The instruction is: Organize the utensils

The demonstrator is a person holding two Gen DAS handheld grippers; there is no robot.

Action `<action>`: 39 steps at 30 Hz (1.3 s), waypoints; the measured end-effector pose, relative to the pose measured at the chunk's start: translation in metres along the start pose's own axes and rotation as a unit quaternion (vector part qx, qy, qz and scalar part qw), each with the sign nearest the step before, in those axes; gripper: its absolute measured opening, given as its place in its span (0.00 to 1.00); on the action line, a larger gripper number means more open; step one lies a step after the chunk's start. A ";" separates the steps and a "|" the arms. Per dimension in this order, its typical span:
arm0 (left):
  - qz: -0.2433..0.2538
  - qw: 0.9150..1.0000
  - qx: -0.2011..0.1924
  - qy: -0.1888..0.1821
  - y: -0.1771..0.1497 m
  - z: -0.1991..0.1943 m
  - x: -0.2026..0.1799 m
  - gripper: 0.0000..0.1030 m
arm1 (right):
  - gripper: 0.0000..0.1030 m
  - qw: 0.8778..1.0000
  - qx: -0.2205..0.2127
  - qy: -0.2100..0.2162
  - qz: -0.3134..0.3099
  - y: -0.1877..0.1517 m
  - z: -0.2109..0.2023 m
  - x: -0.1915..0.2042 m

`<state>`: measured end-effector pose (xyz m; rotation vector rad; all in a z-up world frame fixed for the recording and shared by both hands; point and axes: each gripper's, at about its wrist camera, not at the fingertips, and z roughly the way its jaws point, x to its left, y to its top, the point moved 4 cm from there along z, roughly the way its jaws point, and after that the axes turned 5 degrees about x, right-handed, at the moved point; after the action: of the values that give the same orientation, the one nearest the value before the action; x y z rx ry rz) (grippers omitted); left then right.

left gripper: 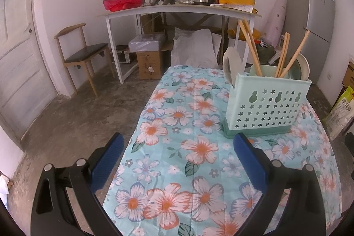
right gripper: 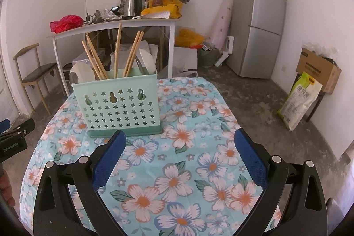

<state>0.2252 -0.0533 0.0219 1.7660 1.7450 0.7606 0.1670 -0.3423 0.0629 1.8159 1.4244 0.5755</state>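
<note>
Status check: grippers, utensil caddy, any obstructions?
Left gripper open, empty. Right gripper open, empty. Green caddy upright on tablecloth, chopsticks standing inside. Path clear.

Left gripper (left gripper: 178, 143) low in frame, blue fingers (left gripper: 249, 160) wide apart, nothing between them. Flowery tablecloth (left gripper: 177, 125) under it. Green star-hole holder (left gripper: 268, 103) right of middle, wooden chopsticks (left gripper: 251, 48) sticking up, white spoons (left gripper: 230, 65) in it. Chair (left gripper: 84, 54) left. Cluttered white desk (left gripper: 177, 8) up top. Grey fridge (left gripper: 316, 21) upper right.
</note>
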 end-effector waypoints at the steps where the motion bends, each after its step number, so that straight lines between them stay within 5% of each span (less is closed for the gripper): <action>1: 0.000 1.000 0.000 0.000 0.000 0.000 0.000 0.94 | 0.91 1.000 0.000 0.000 0.001 0.000 0.000 0.000; 39: -0.002 1.000 0.002 -0.002 0.001 0.000 0.002 0.94 | 0.91 1.000 -0.003 0.001 0.001 0.004 -0.004 0.003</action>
<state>0.2256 -0.0510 0.0223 1.7654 1.7480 0.7533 0.1672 -0.3390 0.0686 1.8131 1.4205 0.5812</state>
